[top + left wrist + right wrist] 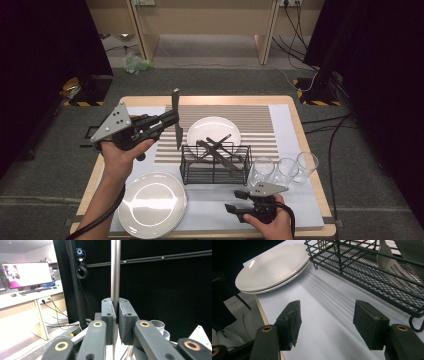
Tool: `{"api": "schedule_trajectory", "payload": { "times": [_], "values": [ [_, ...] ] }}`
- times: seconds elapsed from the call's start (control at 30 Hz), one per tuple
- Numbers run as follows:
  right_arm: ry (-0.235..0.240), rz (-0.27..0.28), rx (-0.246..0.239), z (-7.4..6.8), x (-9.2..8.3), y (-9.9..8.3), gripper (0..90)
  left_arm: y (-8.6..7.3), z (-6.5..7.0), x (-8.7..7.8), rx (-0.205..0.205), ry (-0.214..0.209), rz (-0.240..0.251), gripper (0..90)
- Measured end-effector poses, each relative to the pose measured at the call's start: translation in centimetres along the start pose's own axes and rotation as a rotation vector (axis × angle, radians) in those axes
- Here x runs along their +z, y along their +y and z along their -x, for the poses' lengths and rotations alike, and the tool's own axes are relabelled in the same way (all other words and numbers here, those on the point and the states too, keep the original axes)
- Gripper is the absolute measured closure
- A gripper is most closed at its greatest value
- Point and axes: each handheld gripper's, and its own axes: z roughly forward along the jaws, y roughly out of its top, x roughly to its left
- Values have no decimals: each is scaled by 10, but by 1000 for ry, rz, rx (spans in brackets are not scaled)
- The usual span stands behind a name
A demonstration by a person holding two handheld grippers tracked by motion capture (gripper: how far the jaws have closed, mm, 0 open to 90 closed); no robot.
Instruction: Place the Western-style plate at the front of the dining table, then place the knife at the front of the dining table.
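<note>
My left gripper (170, 119) is raised over the left part of the table and shut on a knife (176, 116), which stands upright, its tip hanging toward the striped mat (260, 120). In the left gripper view the pads (125, 320) pinch the knife's metal shaft (115, 270), which rises out of the top of the view. My right gripper (234, 207) rests low at the table's front edge, open with nothing between its fingers (372, 325). It faces the black wire basket (215, 164), which holds a fork (392, 265) and other cutlery.
A white plate (214, 127) lies behind the basket. A stack of white plates (152, 202) sits at the front left, also the white plates (272, 267). Three clear glasses (282, 169) stand right of the basket. A pale sheet (329, 305) covers the table.
</note>
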Motion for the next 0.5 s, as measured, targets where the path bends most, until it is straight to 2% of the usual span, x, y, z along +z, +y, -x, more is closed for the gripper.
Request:
{"api": "schedule_trajectory", "payload": {
  "times": [0.5],
  "values": [
    [2, -6, -3, 0, 1, 1, 394, 0, -3, -7, 0, 18, 3, 836]
  ]
}}
